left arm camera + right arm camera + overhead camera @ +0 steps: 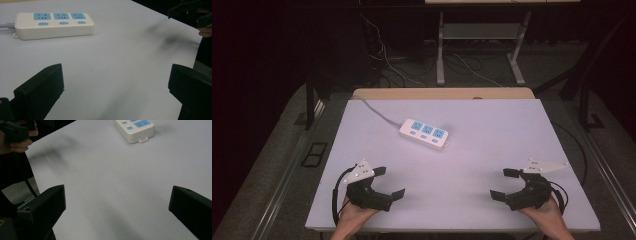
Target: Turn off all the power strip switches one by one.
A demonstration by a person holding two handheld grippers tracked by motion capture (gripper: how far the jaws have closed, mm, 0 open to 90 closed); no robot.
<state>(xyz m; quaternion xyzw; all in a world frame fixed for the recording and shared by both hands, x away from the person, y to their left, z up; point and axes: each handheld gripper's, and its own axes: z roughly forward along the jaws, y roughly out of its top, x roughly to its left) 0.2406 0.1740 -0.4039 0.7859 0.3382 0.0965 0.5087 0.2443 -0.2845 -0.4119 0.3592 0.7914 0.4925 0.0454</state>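
Starting position, both grippers wide apart from the strip

Holding both tools low at my near edge of the pale lilac-grey tabletop [472, 165], nothing gripped yet. My left gripper [392, 182] sits at the near left, jaws spread wide with bare table between them; the left gripper view confirms the gap. My right gripper [506, 183] mirrors it at the near right, jaws also spread and empty.

The thing to go for is the white plastic three-socket power strip with blue socket faces [424, 133]. It lies flat, slightly angled, in the far-middle part of the table, well apart from both grippers. Its grey cord [379, 113] trails off toward the far left corner. In the left gripper view the strip [53, 25] shows ahead and to the left; in the right gripper view only its end [135, 128] shows at the top.

Step in hand, as I judge it: the approach has not begun. Next move calls for carrying one gripper forward toward the centre, lining the open jaws across the strip's short width, and coming down level, so the smooth casing does not slide away
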